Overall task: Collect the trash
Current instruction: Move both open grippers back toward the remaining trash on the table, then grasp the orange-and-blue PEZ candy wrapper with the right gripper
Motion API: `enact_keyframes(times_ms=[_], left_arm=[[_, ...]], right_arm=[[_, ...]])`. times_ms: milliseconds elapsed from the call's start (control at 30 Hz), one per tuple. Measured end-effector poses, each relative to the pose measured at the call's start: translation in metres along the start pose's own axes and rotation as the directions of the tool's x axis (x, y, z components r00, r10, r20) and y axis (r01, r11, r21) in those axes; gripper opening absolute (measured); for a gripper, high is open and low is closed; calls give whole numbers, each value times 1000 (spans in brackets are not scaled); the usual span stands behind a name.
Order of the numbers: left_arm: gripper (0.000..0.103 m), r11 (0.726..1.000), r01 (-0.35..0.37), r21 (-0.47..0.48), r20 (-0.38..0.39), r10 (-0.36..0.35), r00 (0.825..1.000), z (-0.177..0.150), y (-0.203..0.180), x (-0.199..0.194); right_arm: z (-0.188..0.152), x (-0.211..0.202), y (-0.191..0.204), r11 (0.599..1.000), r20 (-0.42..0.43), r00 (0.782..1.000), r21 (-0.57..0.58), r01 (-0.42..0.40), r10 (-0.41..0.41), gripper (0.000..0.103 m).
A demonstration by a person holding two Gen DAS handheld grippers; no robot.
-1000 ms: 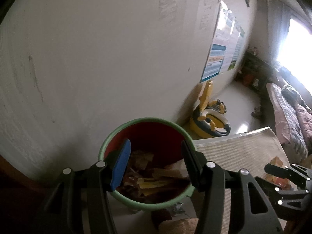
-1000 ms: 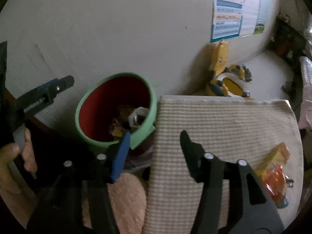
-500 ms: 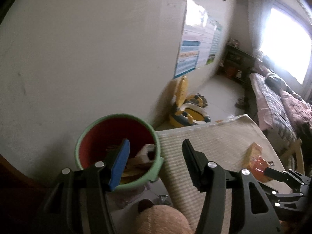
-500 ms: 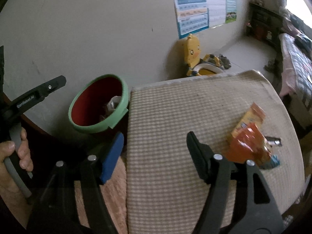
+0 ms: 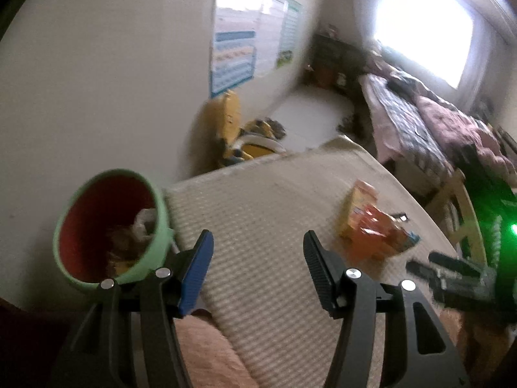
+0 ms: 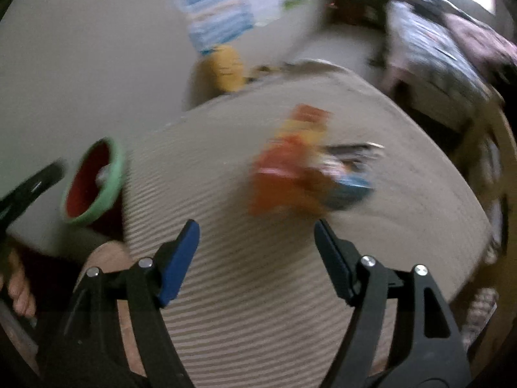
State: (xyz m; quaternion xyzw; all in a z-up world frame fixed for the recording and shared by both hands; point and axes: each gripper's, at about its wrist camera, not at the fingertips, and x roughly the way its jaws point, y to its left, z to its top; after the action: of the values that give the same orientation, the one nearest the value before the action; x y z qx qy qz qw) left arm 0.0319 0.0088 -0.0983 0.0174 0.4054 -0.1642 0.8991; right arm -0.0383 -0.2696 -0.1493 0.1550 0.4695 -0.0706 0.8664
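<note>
Your right tongs [image 6: 255, 229] carry nothing and their jaws are opening, with only bare mat showing between the tips. Your left tongs [image 5: 257, 245] are also empty, jaws parted over the mat.

A second ago both pairs hung over the bin, the left ones looking straight down into it. Since then you have swung both away across the woven mat [image 5: 258, 213]. In the left view the bin [image 5: 155, 226], green-rimmed and red inside, has slid from dead centre out to about nine o'clock, with wrappers already lying in it. In the right view the bin [image 6: 113, 177] sits at nine o'clock too, well apart from the tips.

The remaining trash, a little heap of orange and yellow wrappers [image 6: 290, 168], now lies just ahead of the right tips at about twelve o'clock, blurred by your swing. In the left view the same wrappers [image 5: 368, 223] lie at two o'clock, the right tongs [image 5: 452, 274] near them at three.

So one drop looks done and you seem to be reaching for the next pick. Slow down before closing.
</note>
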Motion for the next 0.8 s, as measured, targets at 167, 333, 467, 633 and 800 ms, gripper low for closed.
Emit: enact_keyframes(times_ms=[167, 333, 467, 633, 800], left_arm=[[60, 999, 13, 42, -32, -11, 999, -9, -19, 10], [60, 998, 10, 59, -56, -6, 998, -13, -26, 15], [60, 998, 3, 70, -61, 1, 998, -13, -28, 16], [60, 998, -2, 69, -75, 7, 997, -14, -29, 20], [60, 997, 18, 80, -86, -11, 996, -9, -40, 31]], right_arm=[[16, 25, -48, 987, -36, 999, 160, -24, 30, 77], [32, 49, -62, 981, -48, 997, 187, -43, 53, 78], [40, 67, -61, 977, -73, 993, 200, -75, 91, 78], [40, 67, -56, 981, -68, 991, 168, -99, 112, 54], [27, 53, -56, 980, -68, 988, 148, -130, 141, 39]])
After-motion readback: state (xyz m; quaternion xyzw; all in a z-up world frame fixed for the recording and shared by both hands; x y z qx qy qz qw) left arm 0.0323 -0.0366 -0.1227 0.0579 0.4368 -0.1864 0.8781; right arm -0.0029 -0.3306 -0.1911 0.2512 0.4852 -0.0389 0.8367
